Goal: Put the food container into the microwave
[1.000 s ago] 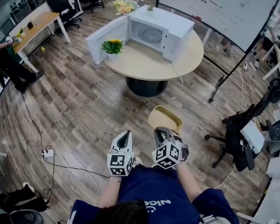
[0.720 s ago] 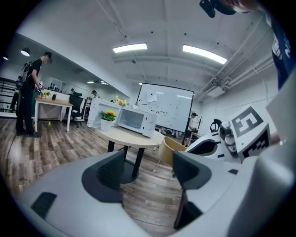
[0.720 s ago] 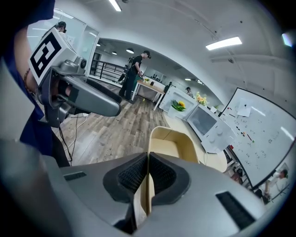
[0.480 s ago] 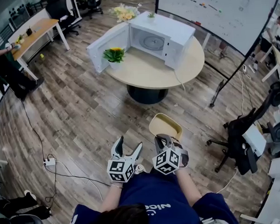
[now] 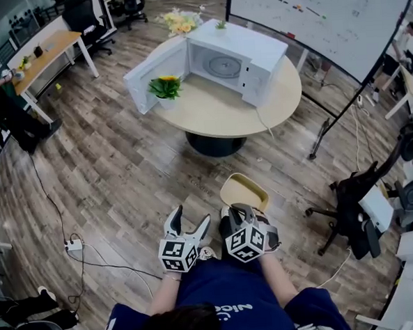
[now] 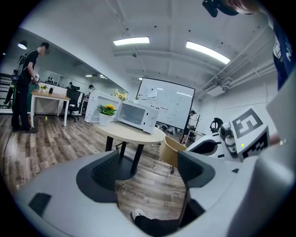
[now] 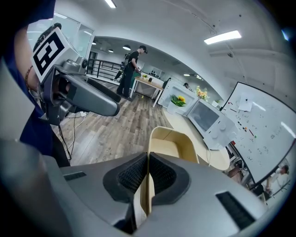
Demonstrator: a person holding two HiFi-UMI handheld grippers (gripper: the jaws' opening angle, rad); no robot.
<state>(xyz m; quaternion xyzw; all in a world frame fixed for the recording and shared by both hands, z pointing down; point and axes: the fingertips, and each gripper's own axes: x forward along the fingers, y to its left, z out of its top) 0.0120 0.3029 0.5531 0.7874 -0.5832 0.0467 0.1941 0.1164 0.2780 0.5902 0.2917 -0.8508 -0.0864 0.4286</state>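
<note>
A cream, empty food container [image 5: 244,191] hangs in the air ahead of me, and my right gripper [image 5: 234,213] is shut on its near rim. In the right gripper view the container's [image 7: 173,146] thin wall is pinched between both pads. My left gripper [image 5: 188,223] is beside it to the left, open with nothing between its jaws [image 6: 147,173]. The white microwave [image 5: 236,53] stands on a round wooden table [image 5: 223,93] across the room, its door [image 5: 155,63] swung wide open to the left and its inside showing a turntable.
A potted yellow flower [image 5: 164,71] sits on the table beside the microwave's open door. A black office chair [image 5: 358,193] stands at the right, a whiteboard [image 5: 323,14] behind the table. Cables and a power strip [image 5: 70,225] lie on the wood floor left. A person [image 5: 3,96] stands far left.
My left gripper went from shut to open one second ago and has stayed open. The view has crept slightly closer to the table; the right gripper keeps its hold on the container.
</note>
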